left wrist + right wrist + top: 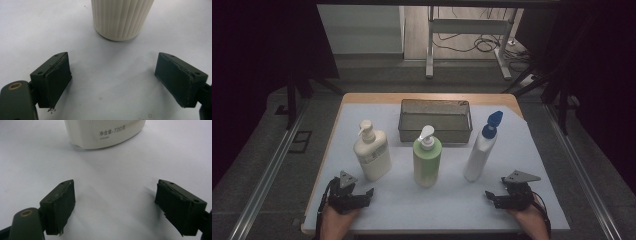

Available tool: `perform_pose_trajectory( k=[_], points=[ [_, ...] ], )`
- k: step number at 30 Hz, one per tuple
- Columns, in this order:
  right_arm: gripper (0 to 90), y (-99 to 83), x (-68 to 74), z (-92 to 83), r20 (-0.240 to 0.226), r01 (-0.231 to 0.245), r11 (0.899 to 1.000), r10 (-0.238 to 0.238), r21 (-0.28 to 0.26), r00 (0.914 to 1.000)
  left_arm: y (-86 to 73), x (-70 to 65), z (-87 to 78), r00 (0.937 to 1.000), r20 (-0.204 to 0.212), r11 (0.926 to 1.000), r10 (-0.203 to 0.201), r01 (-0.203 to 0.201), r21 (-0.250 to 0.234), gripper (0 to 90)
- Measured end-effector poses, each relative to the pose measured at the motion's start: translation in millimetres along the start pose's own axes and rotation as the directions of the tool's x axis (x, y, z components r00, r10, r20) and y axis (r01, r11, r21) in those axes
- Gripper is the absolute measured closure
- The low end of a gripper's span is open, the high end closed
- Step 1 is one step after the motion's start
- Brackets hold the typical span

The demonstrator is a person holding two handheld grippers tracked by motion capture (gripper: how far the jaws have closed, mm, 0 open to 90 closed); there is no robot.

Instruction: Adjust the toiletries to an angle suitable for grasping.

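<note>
scene: tabletop (522, 200) under a pale sheet, three bottles upright in a row, wire basket (435, 120) behind them, empty as far as the high view shows
left hand-held gripper (358, 196): near edge on the left, jaws wide apart, nothing between them, low over the sheet
right hand-held gripper (498, 198): near edge on the right, jaws wide apart, nothing between them
cream pump bottle (372, 152): leftmost, standing just ahead of the left hand-held gripper and slightly to its right; in the left gripper view its ribbed base (122, 18) sits straight ahead past the jaw tips, a bit right of centre, not touching
green pump bottle (427, 157): middle of the row, roughly between the two hands, in front of the basket
white spray bottle (481, 150): blue nozzle on top, rightmost, leaning a little in the high view; ahead and left of the right hand-held gripper; right gripper view has its base (105, 132) with printed label ahead, left of centre, gap of bare sheet between
long axis: all three bottles vertical, so a side-on grasp across the body looks like the fit
key relation: each outer bottle lies forward of the hand on its own side; left hand nearer cream, right hand nearer white; green roughly equal
step judged: start pose, nothing held, likely reach forward to a bottle, basket probably the target
risk: tall narrow bottles, a nudge at the base may tip them
</note>
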State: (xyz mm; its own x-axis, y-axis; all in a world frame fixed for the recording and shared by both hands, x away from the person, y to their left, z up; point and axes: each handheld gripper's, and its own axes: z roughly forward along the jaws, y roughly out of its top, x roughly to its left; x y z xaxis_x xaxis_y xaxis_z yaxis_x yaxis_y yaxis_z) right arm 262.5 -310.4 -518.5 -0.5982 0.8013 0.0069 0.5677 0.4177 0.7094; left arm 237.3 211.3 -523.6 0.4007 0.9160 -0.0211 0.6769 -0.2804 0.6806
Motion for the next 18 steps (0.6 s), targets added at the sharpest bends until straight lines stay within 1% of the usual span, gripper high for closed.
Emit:
perform_pose_trajectory(
  k=[11,15,18],
  points=[
    [12.7,1.9,1.0,0.0,-0.012,-0.002,1.000,0.002,0.016,0.9999,-0.1,-0.1,0.0,1.0000,0.000,1.0000,0.000,0.000,-0.001,13.0],
    [13.0,2.9,0.0,-2.1,-0.024,-0.014,1.000,0.014,0.021,0.9996,-0.1,-0.1,0.0,1.0000,-0.001,1.0000,0.001,-0.001,-0.001,13.0],
    [13.8,5.3,-2.1,-4.8,-0.026,-0.027,1.000,0.028,0.013,0.9993,-0.1,-0.1,0.0,1.0000,-0.001,1.0000,0.001,-0.001,-0.001,13.0]
  ],
)
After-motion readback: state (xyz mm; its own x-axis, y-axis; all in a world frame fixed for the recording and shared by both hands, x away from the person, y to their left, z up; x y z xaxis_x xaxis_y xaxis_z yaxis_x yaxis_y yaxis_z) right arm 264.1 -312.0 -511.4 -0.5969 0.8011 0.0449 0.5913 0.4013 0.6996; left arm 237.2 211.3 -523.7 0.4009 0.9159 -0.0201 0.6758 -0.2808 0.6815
